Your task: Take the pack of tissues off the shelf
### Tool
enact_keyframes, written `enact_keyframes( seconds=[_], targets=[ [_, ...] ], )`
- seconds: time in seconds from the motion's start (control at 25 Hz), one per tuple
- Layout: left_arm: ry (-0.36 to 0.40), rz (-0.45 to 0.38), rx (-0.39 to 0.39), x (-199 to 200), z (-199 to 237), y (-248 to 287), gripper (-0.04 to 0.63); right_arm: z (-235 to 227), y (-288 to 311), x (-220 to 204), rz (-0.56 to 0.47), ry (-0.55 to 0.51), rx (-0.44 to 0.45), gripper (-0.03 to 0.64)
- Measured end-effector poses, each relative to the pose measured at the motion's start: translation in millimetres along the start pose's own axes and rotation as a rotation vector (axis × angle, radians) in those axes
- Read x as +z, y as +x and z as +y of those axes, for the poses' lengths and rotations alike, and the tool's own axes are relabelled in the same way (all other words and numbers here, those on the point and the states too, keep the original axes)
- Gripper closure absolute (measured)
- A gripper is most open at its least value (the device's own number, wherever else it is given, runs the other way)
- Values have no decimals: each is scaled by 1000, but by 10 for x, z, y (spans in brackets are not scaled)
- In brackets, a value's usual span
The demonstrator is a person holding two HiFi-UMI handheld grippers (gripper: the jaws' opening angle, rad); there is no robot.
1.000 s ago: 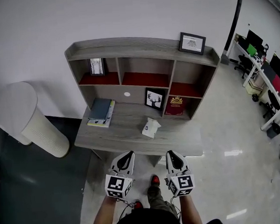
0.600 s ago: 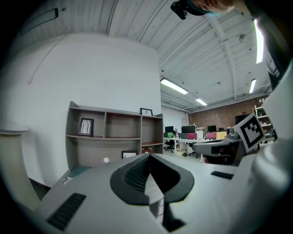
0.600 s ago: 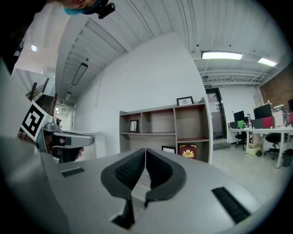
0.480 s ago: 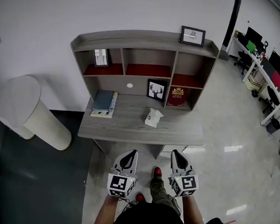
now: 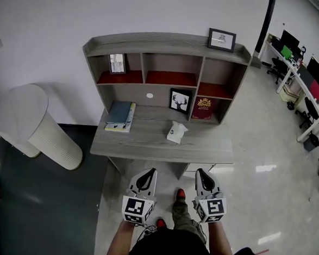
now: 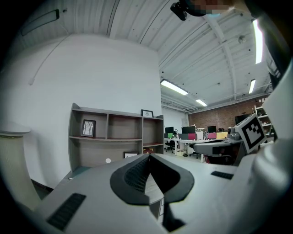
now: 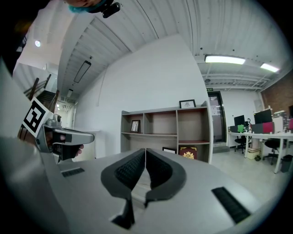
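- The left claw (image 5: 148, 172) and the right claw (image 5: 200, 171) are held side by side over the pale floor (image 5: 243, 162), short of the surface's front edge. Each marker cube faces up toward the head camera.
- In the left gripper view the left claw (image 6: 149, 157) has its dark pads pressed together at the tips, with nothing between them. The right claw (image 7: 145, 151) is likewise closed and empty.
- Both forearms (image 5: 122, 243) reach forward from the bottom of the head view, roughly parallel. The claws point about level at the desk, and the person's red-toed shoes (image 5: 180, 194) show between them.
- The pack of tissues (image 5: 176, 132) lies on the grey wooden surface (image 5: 144, 144), right of its middle. It is ahead of the two claws, between their lines, and well apart from both.
- A stack of books (image 5: 119, 115) rests at the surface's left rear.
- Behind the tissues a deer picture (image 5: 180, 101) and a red box with a gold crest (image 5: 203, 108) stand against the shelf unit (image 5: 164, 42).
- The shelf unit has red-floored compartments. A small frame (image 5: 117, 63) stands in the left one, and another frame (image 5: 222, 39) stands on top at the right.
- A white ribbed cylinder (image 5: 34, 133) stands to the left by the wall. Office desks with monitors (image 5: 303, 81) run along the far right.
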State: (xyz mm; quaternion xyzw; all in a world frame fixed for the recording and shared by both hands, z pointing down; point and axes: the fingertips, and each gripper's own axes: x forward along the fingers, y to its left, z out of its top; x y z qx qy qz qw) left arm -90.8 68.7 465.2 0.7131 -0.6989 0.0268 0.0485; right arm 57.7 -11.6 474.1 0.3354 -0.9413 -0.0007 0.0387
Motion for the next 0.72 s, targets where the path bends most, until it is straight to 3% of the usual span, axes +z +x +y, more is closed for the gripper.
enact_keyframes(
  seconds=[0.72],
  targets=[
    [-8,-3,11,-18,40,15,588,1,17,-50,4,9,7,583]
  ],
)
